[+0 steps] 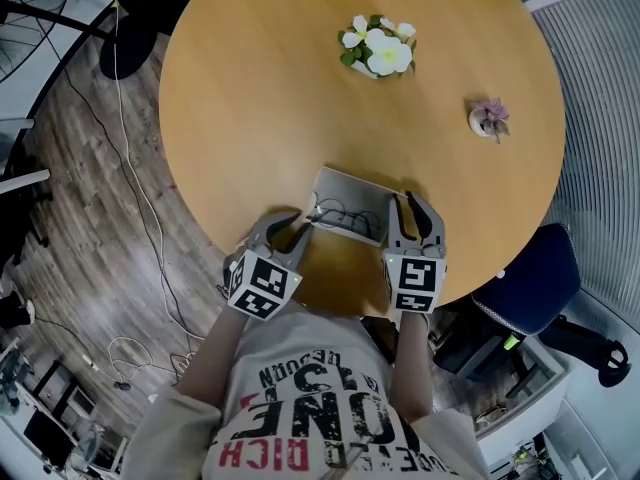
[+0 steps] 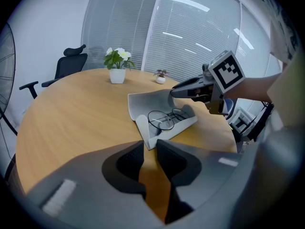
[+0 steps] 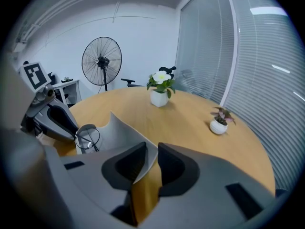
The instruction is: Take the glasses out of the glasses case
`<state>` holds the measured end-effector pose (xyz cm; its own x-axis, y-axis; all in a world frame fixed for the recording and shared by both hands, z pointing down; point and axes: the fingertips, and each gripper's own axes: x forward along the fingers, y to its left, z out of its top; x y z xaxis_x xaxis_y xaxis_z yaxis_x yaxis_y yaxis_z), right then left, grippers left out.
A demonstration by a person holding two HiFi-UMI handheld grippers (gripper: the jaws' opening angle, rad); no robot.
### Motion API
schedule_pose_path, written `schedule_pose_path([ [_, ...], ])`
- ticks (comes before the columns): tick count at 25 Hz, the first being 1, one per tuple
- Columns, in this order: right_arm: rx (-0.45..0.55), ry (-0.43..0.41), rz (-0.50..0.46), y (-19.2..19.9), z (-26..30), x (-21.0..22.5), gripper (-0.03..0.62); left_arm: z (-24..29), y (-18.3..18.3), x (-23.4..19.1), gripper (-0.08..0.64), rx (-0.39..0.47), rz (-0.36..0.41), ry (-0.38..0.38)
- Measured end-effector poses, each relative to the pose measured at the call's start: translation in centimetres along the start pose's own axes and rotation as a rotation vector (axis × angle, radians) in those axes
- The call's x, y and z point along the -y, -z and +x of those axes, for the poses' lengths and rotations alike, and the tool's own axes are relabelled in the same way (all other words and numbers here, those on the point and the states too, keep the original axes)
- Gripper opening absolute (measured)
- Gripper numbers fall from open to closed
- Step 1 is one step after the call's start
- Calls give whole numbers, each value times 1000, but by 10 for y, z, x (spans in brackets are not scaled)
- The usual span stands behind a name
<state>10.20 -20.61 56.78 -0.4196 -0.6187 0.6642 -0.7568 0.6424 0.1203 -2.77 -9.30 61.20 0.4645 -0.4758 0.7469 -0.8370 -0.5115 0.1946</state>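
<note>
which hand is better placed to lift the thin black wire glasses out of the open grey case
Probably left. The left gripper is empty and points at the thin black wire glasses in the open grey case; the right gripper straddles the raised lid.

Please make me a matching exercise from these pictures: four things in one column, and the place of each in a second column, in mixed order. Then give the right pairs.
Things:
1. glasses
2. white flowers
3. purple plant
4. case lid

Places:
A. between the right tongs
B. on the far part of the table, near the middle
C. inside the open case
D. toward the table's right side, in the head view

Pairs: 1-C, 2-B, 3-D, 4-A
</note>
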Motion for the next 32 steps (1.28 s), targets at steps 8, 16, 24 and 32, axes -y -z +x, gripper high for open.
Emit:
schedule_pose_path([
  [8, -10, 6, 21, 2, 5, 2, 93, 0, 0, 0, 95, -3, 5, 5],
  [16, 4, 1, 50, 0, 1, 2, 94, 0, 0, 0, 95, -2, 0, 8],
  [24, 48, 6, 79, -11, -16, -1, 94, 0, -1, -1, 95, 6, -16, 11],
  [32, 139, 28, 164, -26, -51, -2, 92, -3, -1, -2, 95, 14, -2, -12],
])
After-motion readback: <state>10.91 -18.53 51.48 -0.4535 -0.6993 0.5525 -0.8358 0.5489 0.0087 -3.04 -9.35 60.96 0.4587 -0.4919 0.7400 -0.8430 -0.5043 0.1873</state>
